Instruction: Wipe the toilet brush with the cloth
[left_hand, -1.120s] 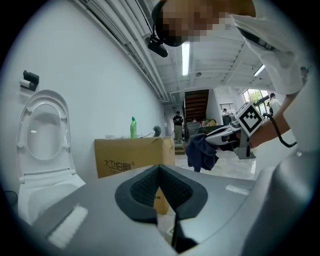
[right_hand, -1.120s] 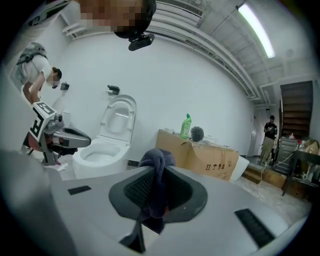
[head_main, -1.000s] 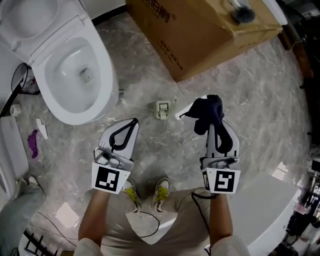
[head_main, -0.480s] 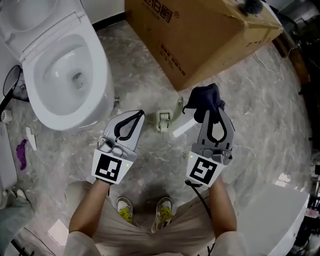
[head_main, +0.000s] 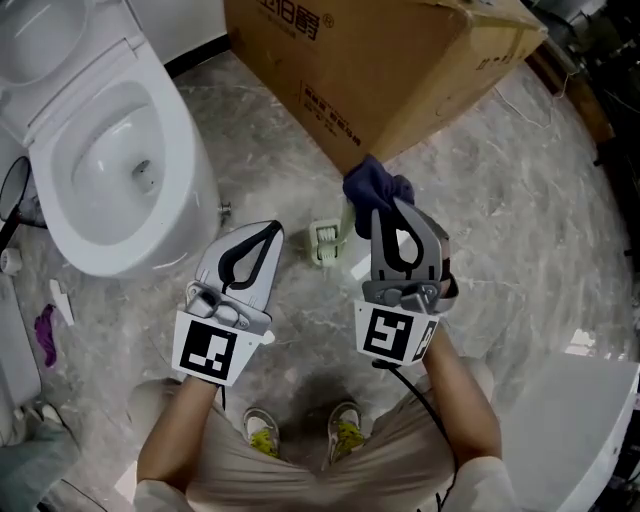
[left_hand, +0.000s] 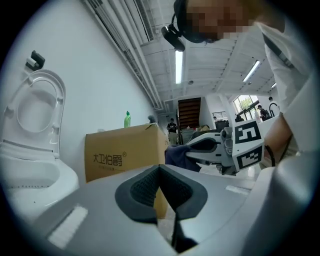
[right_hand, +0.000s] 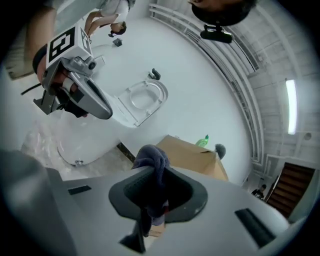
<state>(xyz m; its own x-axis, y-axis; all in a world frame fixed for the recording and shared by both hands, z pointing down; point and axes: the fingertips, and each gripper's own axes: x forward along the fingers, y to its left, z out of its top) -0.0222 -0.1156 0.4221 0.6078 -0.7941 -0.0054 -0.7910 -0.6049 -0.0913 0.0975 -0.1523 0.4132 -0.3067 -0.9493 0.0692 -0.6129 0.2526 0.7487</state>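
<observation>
Holding the cloth (head_main: 370, 184) in your right tongs (head_main: 387, 210), you have the tips pinched on its dark blue folds. A bunch stands out past them and more hangs down in the throat. The right gripper view confirms it: fabric fills the gap between the pads.

Your left tongs (head_main: 266, 231) are closed tip to tip with nothing between them. They sit beside the right pair but well apart from it, both over the marbled floor (head_main: 520, 220).

The cloth sits just in front of the near corner of the box (head_main: 380, 70).

Brush (right_hand: 219, 149) — only its dark head shows, in the right gripper view. It is on the box top just beside a green bottle (right_hand: 202, 141), well apart from the cloth.

Toilet (head_main: 188, 150) — open, seat up, on your left. A small white fitting (head_main: 325, 243) lies on the floor between the two tongs.
</observation>
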